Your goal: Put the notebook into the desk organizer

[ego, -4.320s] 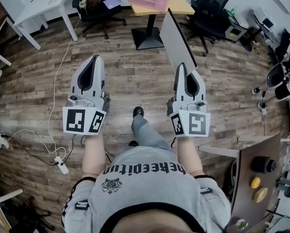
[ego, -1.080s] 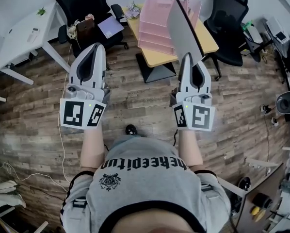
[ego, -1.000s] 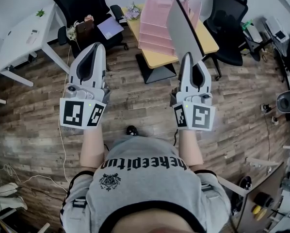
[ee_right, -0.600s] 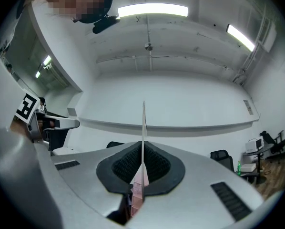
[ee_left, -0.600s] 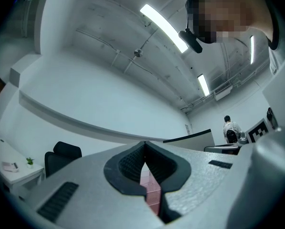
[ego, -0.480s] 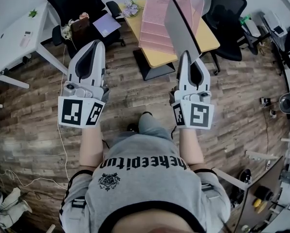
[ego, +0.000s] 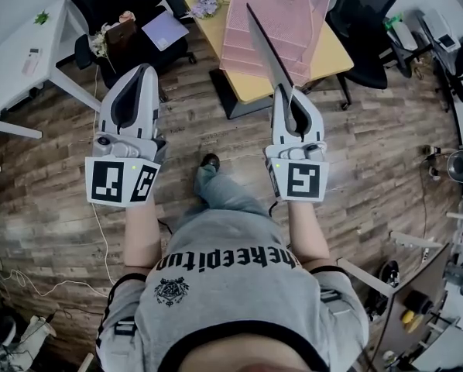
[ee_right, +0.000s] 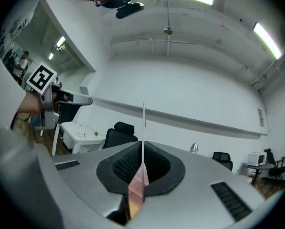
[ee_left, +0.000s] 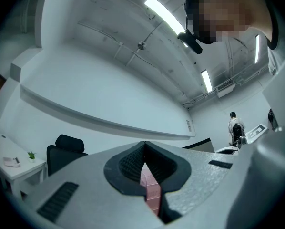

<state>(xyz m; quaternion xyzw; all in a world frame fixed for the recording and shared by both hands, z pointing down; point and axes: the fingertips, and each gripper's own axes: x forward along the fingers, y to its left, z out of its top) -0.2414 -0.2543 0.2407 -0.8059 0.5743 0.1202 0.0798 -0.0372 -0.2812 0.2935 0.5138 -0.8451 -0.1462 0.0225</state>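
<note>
Right gripper (ego: 288, 93): jaws clamped on notebook (ego: 264, 43), bottom edge only, sheet upright, near pink desk organizer (ego: 293, 14) on yellow table (ego: 334, 59), not yet in. Left gripper (ego: 141, 74): jaws together, empty. Likely risk: notebook pivots in narrow pinch, strikes organizer rim, misses slot.

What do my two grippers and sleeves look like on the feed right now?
Both match: the left gripper and right gripper have light grey tapered shells, black ribbed pads, and a white cube with black square markers at the wrist end. The shirt is grey, short-sleeved, black-trimmed.
</note>
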